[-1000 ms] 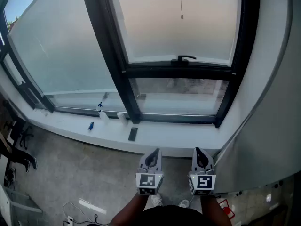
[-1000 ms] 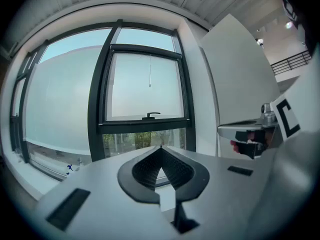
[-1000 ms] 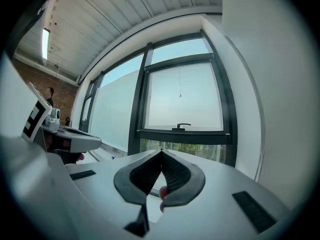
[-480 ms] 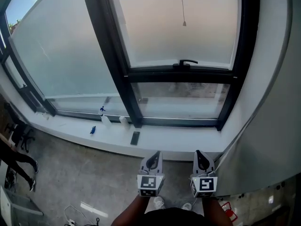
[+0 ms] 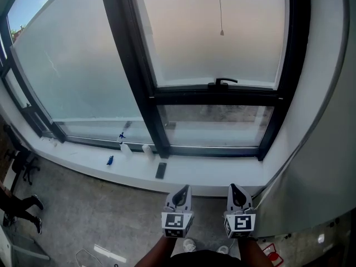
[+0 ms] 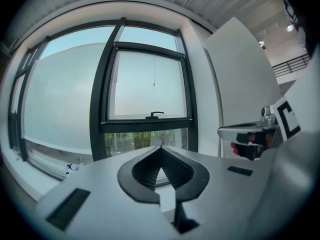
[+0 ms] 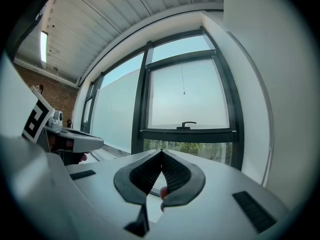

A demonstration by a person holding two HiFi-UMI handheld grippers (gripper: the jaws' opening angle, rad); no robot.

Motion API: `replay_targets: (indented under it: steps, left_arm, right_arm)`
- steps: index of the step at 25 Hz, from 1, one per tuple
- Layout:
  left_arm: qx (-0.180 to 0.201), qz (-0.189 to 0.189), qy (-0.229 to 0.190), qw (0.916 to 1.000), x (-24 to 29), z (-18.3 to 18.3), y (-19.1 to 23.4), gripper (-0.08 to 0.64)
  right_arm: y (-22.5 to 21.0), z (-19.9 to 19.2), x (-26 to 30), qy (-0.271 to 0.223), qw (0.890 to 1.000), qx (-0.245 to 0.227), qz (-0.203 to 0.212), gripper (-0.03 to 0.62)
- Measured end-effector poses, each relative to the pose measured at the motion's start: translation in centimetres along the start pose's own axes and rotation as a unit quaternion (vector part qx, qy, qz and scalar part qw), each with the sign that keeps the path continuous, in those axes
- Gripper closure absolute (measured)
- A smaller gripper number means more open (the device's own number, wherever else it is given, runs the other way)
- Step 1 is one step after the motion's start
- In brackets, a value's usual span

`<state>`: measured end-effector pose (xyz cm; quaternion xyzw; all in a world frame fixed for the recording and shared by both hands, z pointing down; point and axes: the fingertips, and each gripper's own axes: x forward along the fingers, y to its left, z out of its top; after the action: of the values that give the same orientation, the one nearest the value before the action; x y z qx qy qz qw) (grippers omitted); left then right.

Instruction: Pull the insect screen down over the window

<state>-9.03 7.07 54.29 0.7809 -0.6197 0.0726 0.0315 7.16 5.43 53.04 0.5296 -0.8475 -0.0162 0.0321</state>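
A black-framed window (image 5: 214, 96) faces me, with a black handle (image 5: 222, 82) on the bar below its upper pane. A thin pull cord with a small end weight (image 5: 221, 32) hangs in front of that pane; it also shows in the left gripper view (image 6: 154, 84) and the right gripper view (image 7: 184, 93). No screen edge is visible. My left gripper (image 5: 181, 191) and right gripper (image 5: 236, 191) are side by side low in the head view, short of the sill and far below the cord. Both are shut with nothing between the jaws (image 6: 160, 147) (image 7: 161, 151).
The white sill (image 5: 222, 177) carries a blue item (image 5: 110, 160), two small white bottles (image 5: 123, 147) (image 5: 147, 148) and a flat dark object (image 5: 161, 170). A white wall panel (image 5: 322, 149) rises close on the right. A person's legs (image 5: 22, 210) are on the floor far left.
The window and sill have slid lower in the head view, and both shut grippers sit slightly lower in the picture. The person at the left has walked on across the floor.
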Motion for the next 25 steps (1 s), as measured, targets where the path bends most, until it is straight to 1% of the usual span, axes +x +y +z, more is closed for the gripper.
replay_targets:
  steps: [1, 3, 6, 8, 12, 16, 18, 20, 21, 23, 25]
  left_arm:
    - [-0.019, -0.001, -0.004, 0.9998, 0.0, 0.3, 0.4, 0.557]
    - [-0.035, -0.004, -0.003, 0.9994, 0.1, 0.2, 1.6, 0.558]
    - [-0.033, -0.008, -0.002, 0.9994, 0.3, 0.2, 3.1, 0.557]
    - [-0.034, -0.011, -0.009, 0.9993, 0.7, 0.6, 4.0, 0.558]
    - [-0.024, -0.009, -0.013, 0.9996, 1.4, 1.1, 5.9, 0.558]
    - [-0.046, -0.040, -0.014, 0.9980, 2.5, 1.3, 6.3, 0.558]
    - [-0.033, -0.039, -0.016, 0.9986, 3.0, 1.3, 6.7, 0.557]
    - [-0.027, -0.048, -0.019, 0.9983, 3.6, 1.0, 6.7, 0.557]
    - [-0.017, -0.049, -0.021, 0.9984, 4.1, 0.7, 6.8, 0.558]
    - [-0.001, -0.045, -0.026, 0.9987, 5.0, 0.6, 7.1, 0.558]
    - [0.002, -0.041, -0.026, 0.9988, 6.0, 0.7, 7.2, 0.558]
  right_arm:
    - [0.4, 0.0, 0.3, 0.000, 1.000, -0.002, 0.000, 0.588]
    - [1.2, 0.0, 1.0, 0.000, 1.000, -0.004, -0.002, 0.588]
    - [2.1, 0.1, 2.0, 0.004, 1.000, -0.006, -0.011, 0.588]
    - [2.4, 0.2, 2.7, 0.005, 1.000, -0.009, -0.018, 0.588]
    - [3.3, 0.1, 3.9, 0.006, 0.999, -0.005, -0.031, 0.588]
    - [4.1, -0.1, 4.7, 0.008, 0.999, -0.005, -0.042, 0.588]
    - [4.3, -0.1, 5.3, 0.010, 0.999, -0.005, -0.044, 0.588]
    - [4.1, 0.3, 6.0, 0.010, 0.999, -0.009, -0.045, 0.588]
    - [3.9, 0.6, 6.5, 0.008, 0.999, -0.012, -0.045, 0.588]
    - [3.5, 0.9, 7.3, 0.007, 0.999, -0.016, -0.045, 0.588]
    - [2.8, 0.8, 8.1, 0.009, 0.999, -0.016, -0.044, 0.588]
